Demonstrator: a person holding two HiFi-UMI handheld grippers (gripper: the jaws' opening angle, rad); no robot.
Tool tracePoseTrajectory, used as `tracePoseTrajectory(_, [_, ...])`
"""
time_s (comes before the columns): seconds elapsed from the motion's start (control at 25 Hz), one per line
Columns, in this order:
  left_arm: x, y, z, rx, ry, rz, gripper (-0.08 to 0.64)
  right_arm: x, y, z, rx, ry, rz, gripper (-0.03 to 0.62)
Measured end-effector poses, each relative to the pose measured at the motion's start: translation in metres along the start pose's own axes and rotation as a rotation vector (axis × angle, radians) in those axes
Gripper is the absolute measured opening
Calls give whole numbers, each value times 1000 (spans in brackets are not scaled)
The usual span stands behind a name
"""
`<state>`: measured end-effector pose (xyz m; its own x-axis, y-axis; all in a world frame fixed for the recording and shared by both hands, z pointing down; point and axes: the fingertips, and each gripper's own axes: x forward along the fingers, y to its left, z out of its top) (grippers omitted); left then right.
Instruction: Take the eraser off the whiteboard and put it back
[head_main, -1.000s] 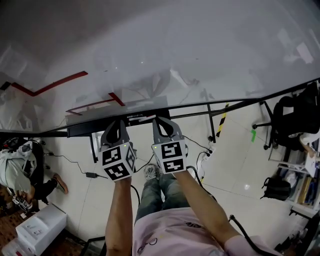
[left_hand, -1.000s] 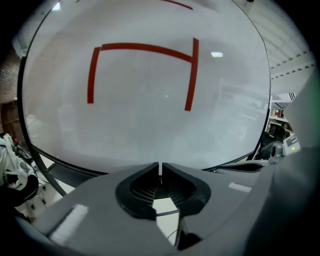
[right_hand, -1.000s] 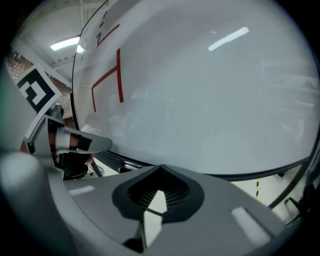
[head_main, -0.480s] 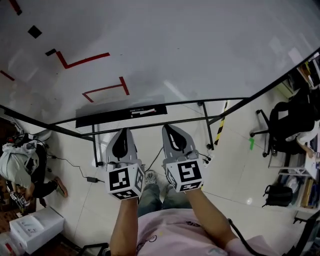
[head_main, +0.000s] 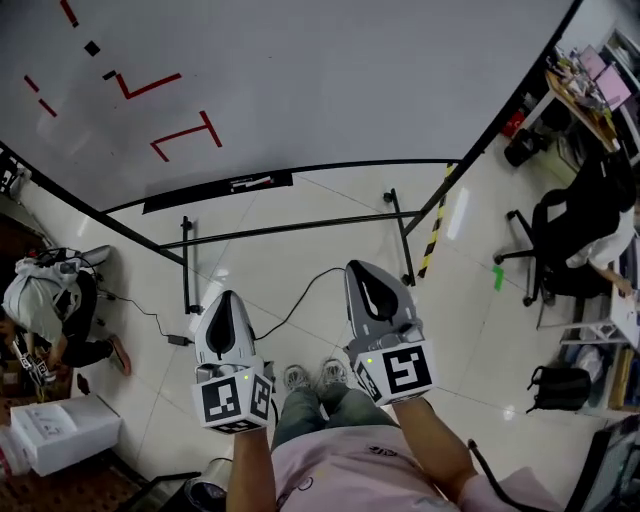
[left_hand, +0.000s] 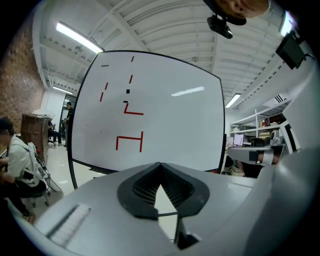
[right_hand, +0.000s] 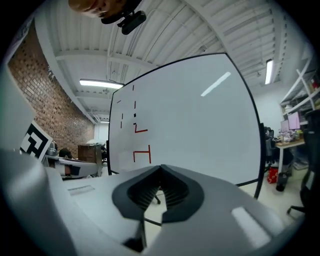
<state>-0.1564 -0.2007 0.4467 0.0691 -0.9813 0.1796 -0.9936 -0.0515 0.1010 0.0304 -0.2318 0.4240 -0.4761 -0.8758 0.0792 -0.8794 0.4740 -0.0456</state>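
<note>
Apparently pre-pick: left claw (head_main: 228, 300) and right claw (head_main: 363, 270) both closed on nothing, well apart from the whiteboard (head_main: 350, 80). Next: open one, reach the likely eraser (head_main: 92, 47).

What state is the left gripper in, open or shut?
Shut. Its own view shows the left gripper with tips touching and nothing between them.
</note>
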Motion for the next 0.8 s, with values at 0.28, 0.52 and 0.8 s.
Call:
tracePoseTrajectory(0.28, [-112, -7, 22, -10, -84, -3, 3, -121, 5, 13, 15, -51, -98, 4])
tracePoseTrajectory(0.52, [-245, -8, 21, 4, -105, -25, 3, -236, 68, 10, 29, -58, -141, 3])
tracePoseTrajectory(0.8, [-359, -18, 19, -6, -123, -14, 3, -321, 123, 27, -47, -82, -94, 3])
